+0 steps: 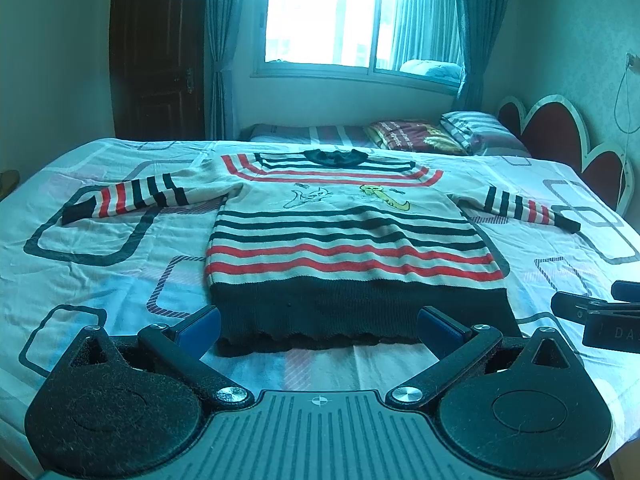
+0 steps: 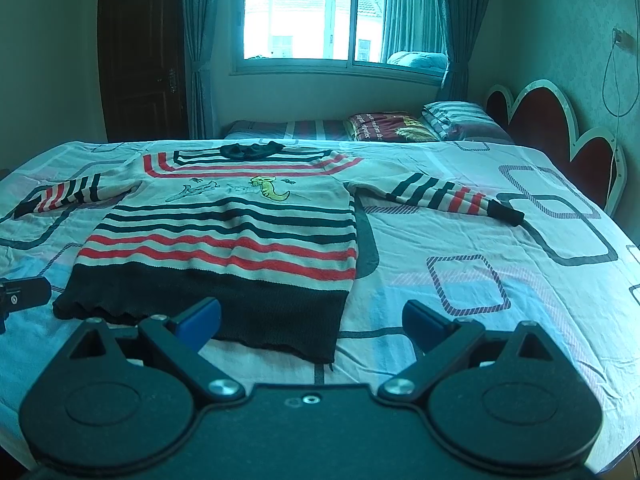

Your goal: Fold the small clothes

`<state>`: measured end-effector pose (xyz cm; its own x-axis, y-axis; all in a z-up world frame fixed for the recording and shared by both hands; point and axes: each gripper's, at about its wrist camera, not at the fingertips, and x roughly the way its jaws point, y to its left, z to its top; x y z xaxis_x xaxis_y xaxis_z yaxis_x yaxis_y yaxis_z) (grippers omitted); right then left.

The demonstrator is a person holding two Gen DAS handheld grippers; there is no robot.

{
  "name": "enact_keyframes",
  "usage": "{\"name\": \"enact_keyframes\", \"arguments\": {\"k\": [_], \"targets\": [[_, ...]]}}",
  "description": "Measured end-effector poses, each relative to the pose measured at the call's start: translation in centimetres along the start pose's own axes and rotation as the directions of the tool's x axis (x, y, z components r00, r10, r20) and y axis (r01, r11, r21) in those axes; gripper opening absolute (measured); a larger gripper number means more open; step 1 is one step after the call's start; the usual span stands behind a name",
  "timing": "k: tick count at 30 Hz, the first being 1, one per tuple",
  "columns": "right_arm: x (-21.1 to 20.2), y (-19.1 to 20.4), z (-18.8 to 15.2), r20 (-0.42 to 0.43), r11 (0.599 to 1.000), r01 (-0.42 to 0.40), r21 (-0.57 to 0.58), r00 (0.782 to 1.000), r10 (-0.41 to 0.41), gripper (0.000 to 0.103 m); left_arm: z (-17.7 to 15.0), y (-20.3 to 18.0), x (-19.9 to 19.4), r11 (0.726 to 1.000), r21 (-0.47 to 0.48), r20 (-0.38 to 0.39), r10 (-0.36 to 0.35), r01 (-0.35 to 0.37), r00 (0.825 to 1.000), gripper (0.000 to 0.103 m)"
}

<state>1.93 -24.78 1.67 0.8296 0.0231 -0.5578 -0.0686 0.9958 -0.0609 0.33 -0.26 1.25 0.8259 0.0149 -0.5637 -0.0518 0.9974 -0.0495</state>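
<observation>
A small striped sweater [image 1: 344, 236] lies flat on the bed, front up, both sleeves spread out, dark hem toward me. It has red and dark stripes and cartoon figures on the chest. It also shows in the right wrist view [image 2: 224, 240]. My left gripper [image 1: 318, 330] is open and empty, just above the hem's middle. My right gripper [image 2: 312, 320] is open and empty, near the hem's right corner. The right gripper shows at the right edge of the left wrist view [image 1: 600, 316].
The bed sheet [image 1: 100, 264] has a pattern of rounded rectangles. Pillows [image 2: 460, 120] and a folded blanket [image 2: 384, 126] lie at the far side by the red headboard [image 2: 552, 128]. A window [image 2: 340, 16] and a dark door [image 2: 140, 52] are behind.
</observation>
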Motion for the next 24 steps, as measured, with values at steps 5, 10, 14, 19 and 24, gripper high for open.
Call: {"name": "enact_keyframes", "arguments": {"k": [5, 10, 14, 19, 24], "targets": [[0.08, 0.12, 0.06, -0.003, 1.0, 0.001, -0.001, 1.0, -0.001, 0.098, 0.08, 0.03, 0.22, 1.0, -0.001, -0.002, 0.001, -0.001, 1.0, 0.103], [0.08, 0.08, -0.02, -0.002, 1.0, -0.002, -0.001, 1.0, 0.002, 0.098, -0.08, -0.05, 0.17, 1.0, 0.001, -0.004, 0.001, -0.001, 1.0, 0.103], [0.08, 0.11, -0.02, -0.003, 1.0, -0.002, -0.002, 1.0, 0.002, 0.098, -0.03, 0.12, 0.2, 1.0, 0.003, -0.005, 0.002, -0.002, 1.0, 0.103], [-0.01, 0.17, -0.1, -0.002, 1.0, -0.002, -0.003, 1.0, 0.002, 0.098, -0.03, 0.4, 0.3, 1.0, 0.001, -0.009, 0.006, -0.006, 1.0, 0.103], [0.22, 0.19, -0.12, -0.005, 1.0, 0.001, -0.006, 1.0, -0.001, 0.098, -0.32, 0.14, 0.71, 1.0, 0.002, -0.014, 0.009, -0.009, 1.0, 0.103]]}}
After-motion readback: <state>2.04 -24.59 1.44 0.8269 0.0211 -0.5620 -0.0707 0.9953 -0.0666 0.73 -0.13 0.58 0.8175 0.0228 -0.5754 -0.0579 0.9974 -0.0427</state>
